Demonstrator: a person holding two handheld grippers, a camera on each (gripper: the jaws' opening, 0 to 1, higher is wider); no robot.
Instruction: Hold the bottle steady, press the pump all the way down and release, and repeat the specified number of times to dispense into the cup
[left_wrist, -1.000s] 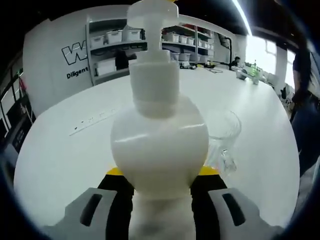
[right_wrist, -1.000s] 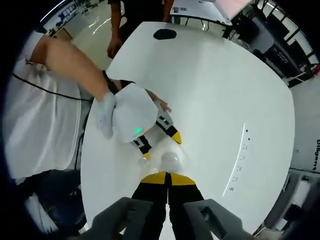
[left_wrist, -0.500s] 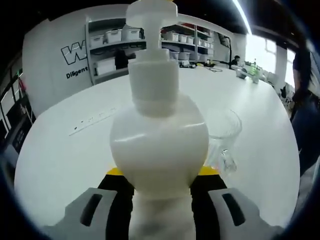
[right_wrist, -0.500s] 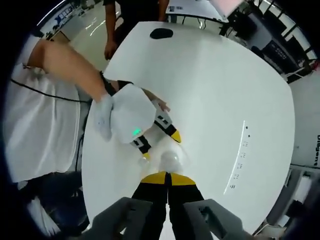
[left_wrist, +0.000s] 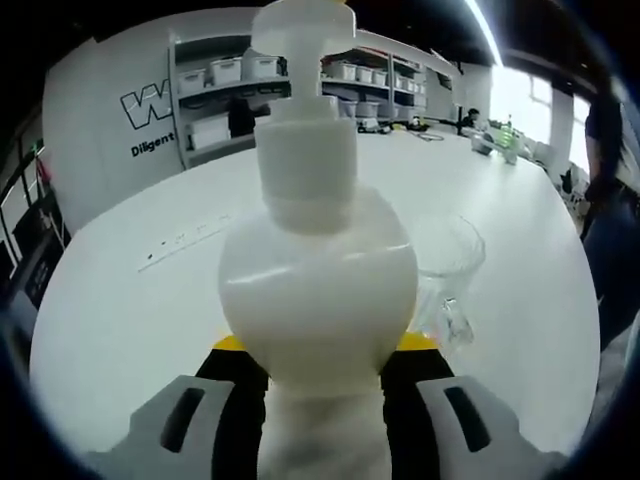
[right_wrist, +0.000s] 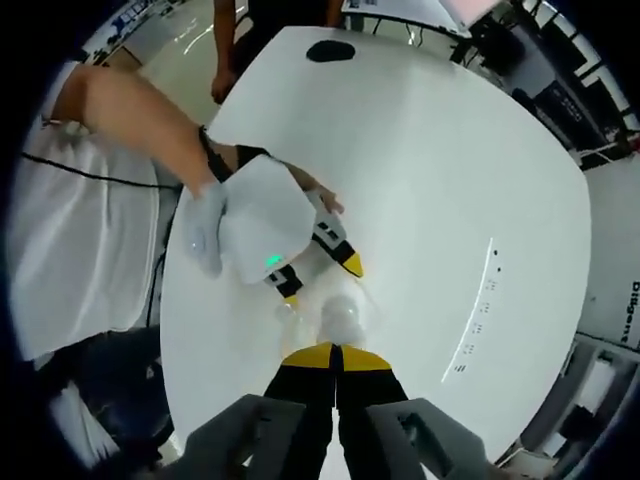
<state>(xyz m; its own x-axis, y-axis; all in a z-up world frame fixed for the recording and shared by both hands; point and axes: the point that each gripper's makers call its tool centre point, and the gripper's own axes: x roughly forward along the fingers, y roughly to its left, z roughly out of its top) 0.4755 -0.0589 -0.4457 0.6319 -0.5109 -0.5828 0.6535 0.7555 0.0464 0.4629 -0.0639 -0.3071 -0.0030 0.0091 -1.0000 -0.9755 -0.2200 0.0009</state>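
The left gripper (left_wrist: 318, 385) clamps the white pump bottle (left_wrist: 318, 290) low on its body, upright on the white table (left_wrist: 120, 300). The right gripper (right_wrist: 335, 362), jaws pressed together, points down over the pump head (right_wrist: 340, 318). A clear glass cup (left_wrist: 445, 265) stands just beside the bottle, partly hidden behind it.

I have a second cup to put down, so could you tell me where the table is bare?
Bare table left of the bottle, out to the strip. Crowded right of the bottle, where the cup stands close.
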